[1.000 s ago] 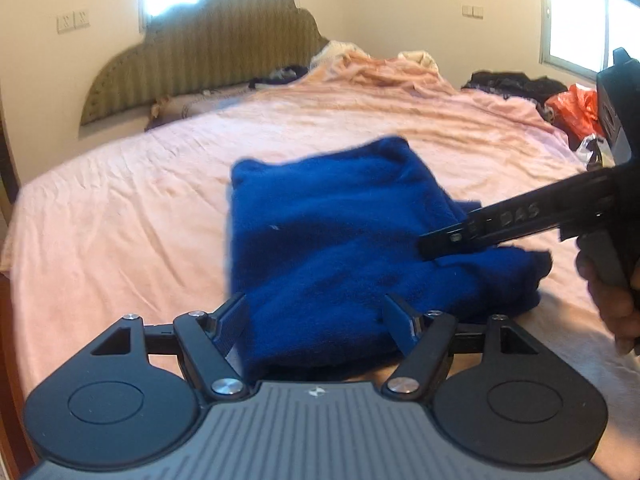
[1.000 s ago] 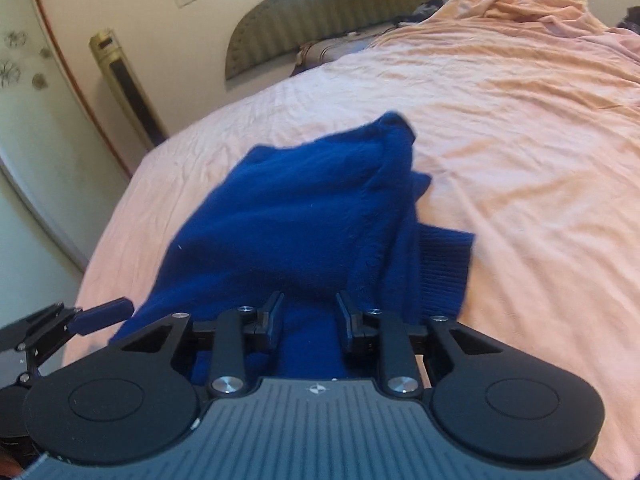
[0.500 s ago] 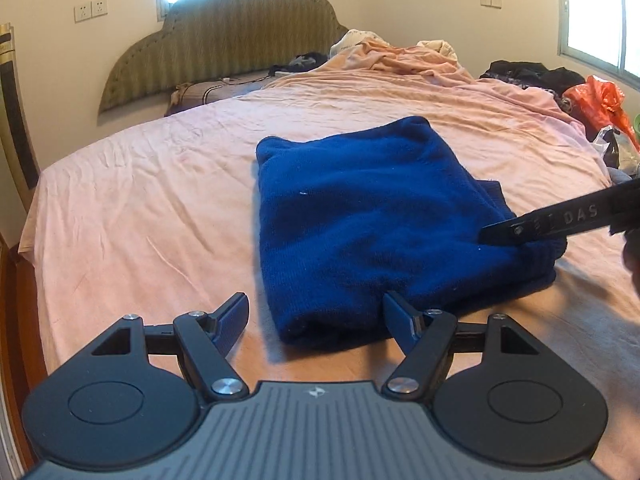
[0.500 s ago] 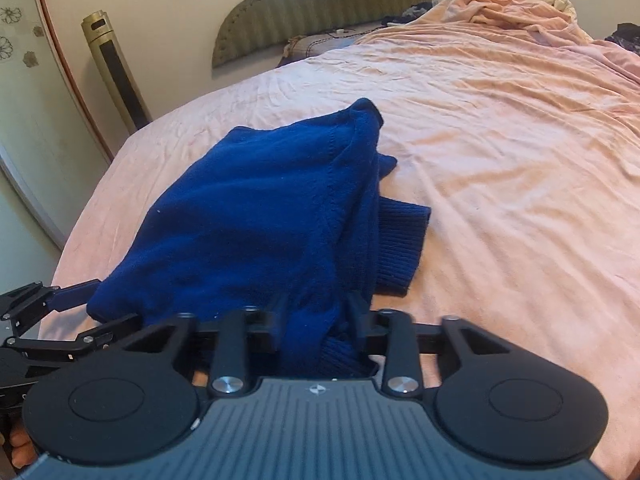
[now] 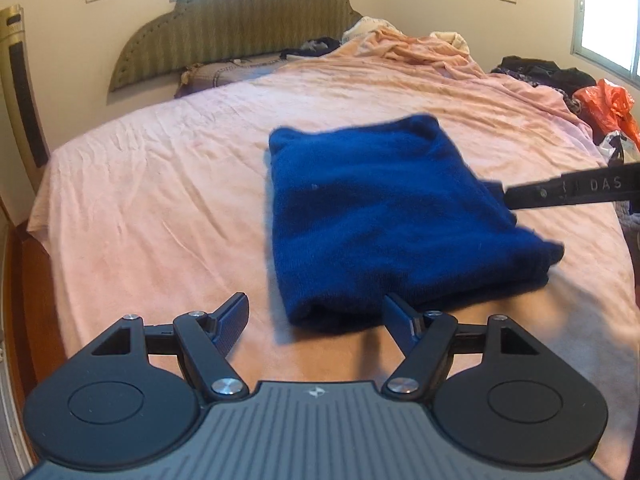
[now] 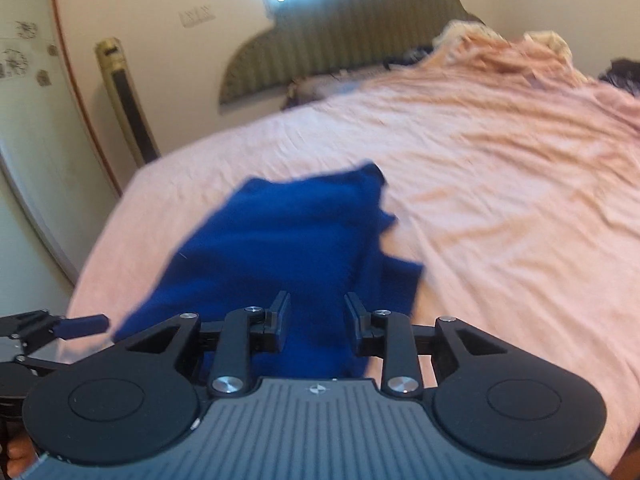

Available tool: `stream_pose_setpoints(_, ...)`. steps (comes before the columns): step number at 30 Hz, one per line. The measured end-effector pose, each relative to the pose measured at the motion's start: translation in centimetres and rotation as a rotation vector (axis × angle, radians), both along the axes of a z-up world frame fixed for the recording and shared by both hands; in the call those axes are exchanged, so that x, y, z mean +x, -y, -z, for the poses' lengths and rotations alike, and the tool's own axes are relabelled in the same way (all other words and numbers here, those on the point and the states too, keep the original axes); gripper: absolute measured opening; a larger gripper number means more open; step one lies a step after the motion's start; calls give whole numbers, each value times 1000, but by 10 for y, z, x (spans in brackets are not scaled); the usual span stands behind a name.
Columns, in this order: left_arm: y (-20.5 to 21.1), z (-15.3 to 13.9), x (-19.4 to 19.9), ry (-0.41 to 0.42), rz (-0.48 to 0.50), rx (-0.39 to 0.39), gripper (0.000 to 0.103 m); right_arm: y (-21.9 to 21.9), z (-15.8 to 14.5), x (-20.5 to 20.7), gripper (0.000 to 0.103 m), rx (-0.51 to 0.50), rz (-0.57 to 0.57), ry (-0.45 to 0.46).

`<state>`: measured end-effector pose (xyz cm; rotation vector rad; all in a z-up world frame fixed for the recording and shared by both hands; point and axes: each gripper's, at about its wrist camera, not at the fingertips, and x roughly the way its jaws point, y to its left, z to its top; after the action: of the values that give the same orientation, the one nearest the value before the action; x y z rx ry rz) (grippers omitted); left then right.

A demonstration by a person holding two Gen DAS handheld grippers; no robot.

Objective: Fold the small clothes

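Blue knit sweater folded into rough rectangle, flat on pink bed sheet mid-bed; fuzzy texture, layered edges at near and right sides, ribbed cuff sticking out on right. Left hand-held gripper released, fingers spread wide, just short of sweater's near edge. Right hand-held gripper parted over sweater's right side, fabric between fingers, nothing pinched. Striped headboard behind.
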<state>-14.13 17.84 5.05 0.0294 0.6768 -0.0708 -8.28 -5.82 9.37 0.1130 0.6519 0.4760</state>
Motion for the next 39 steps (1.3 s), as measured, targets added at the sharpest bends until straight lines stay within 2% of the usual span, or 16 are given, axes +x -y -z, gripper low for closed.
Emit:
stream_pose_setpoints(3, 9, -11, 6, 42, 17, 1, 74, -20, -10, 11, 46, 18, -53, 24)
stream_pose_setpoints(6, 23, -7, 20, 43, 43, 27, 74, -37, -6, 36, 46, 13, -66, -16)
stream_pose_setpoints(8, 31, 3, 33, 3, 48, 51, 73, -44, 7, 55, 47, -26, -55, -66)
stream_pose_setpoints(10, 37, 13, 37, -2, 51, 81, 73, -48, 29, 68, 46, -121, -41, -126)
stream_pose_setpoints(12, 39, 17, 36, 7, 50, 94, 74, -42, 36, 63, 46, -109, -82, -80)
stream_pose_setpoints(15, 35, 17, 37, -2, 54, 73, 74, -43, 23, 62, 47, -123, -85, -109)
stream_pose_setpoints(17, 34, 17, 37, -4, 55, 66, 74, -43, 10, 68, 49, -105, -76, -81)
stream_pose_setpoints(20, 35, 17, 36, -1, 50, 68, 74, -46, -6, 90, 54, -80, -52, -54)
stream_pose_setpoints(22, 34, 17, 35, 0, 50, 66, 74, -54, -8, 107, 59, -97, -58, -59)
stream_pose_setpoints(25, 33, 17, 35, 1, 52, 65, 74, -71, 4, 132, 61, -165, -70, -97)
stream_pose_setpoints(27, 33, 18, 35, 3, 53, 64, 74, -79, 23, 148, 62, -243, -70, -149)
stream_pose_setpoints(28, 33, 18, 35, 5, 54, 63, 74, -78, 33, 151, 65, -242, -76, -146)
stream_pose_setpoints(30, 31, 20, 34, 13, 56, 58, 75, -72, 40, 150, 66, -208, -76, -109)
stream_pose_setpoints(34, 27, 19, 29, 26, 68, 56, 75, -72, 32, 134, 66, -231, -55, -84)
stream_pose_setpoints(36, 22, 15, 23, 33, 63, 56, 75, -58, 20, 113, 67, -184, -27, -68)
stream_pose_setpoints(39, 11, 8, 4, 41, 56, 50, 75, -33, 4, 67, 69, -98, -42, -24)
